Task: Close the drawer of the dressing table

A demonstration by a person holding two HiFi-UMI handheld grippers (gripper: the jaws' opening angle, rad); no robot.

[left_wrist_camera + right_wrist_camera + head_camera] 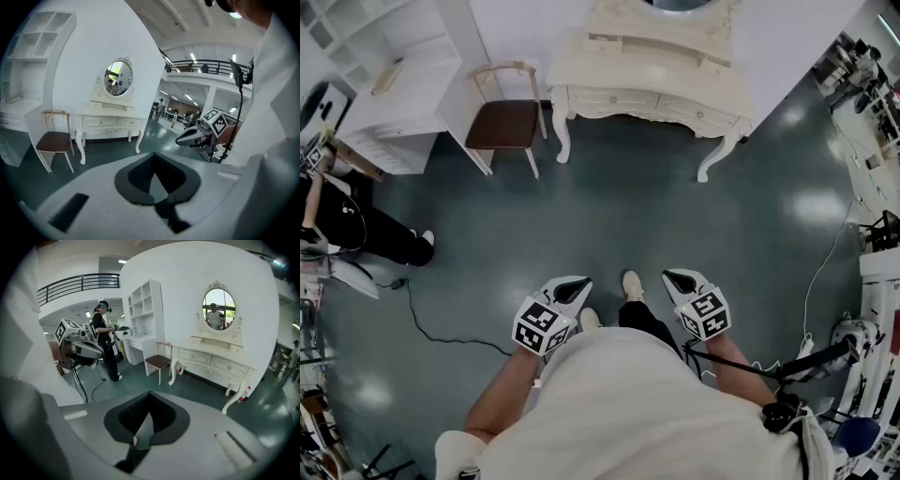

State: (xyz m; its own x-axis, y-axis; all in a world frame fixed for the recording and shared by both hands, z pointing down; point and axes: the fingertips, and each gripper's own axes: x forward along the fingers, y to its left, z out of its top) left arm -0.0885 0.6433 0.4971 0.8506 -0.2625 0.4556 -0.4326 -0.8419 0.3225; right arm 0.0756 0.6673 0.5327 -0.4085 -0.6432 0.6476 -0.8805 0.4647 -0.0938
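Looking at the small drawer (605, 43): it is on the raised top tier of the dressing bench (675, 82), upper centre of head view, and appears to stick out a little from its front. The wide lower drawers (220, 363) look flush. The bench is white with curved legs and stands against the wall, with an oval mirror (118, 78) above it.

A brown-seat chair (506, 122) is just beside the bench, to its left in head view. A white shelf unit (394, 84) is further left, in the upper left corner.

Open dark floor (628, 216) lies between the bench and the operator.

Left tongs (575, 287) are at lower centre-left of head view and the right tongs (679, 278) at lower centre-right. Both are angled down toward the floor, well apart from the bench and touching nothing. The operator's white shoes (631, 284) show between them.

In the left gripper view the tips meet with nothing between them, so the left tongs are closed and empty. The right gripper view shows the same for the right tongs.

A second person in dark clothes (356, 225) stands at the left edge of head view. A black cable (431, 323) runs across the floor near them.
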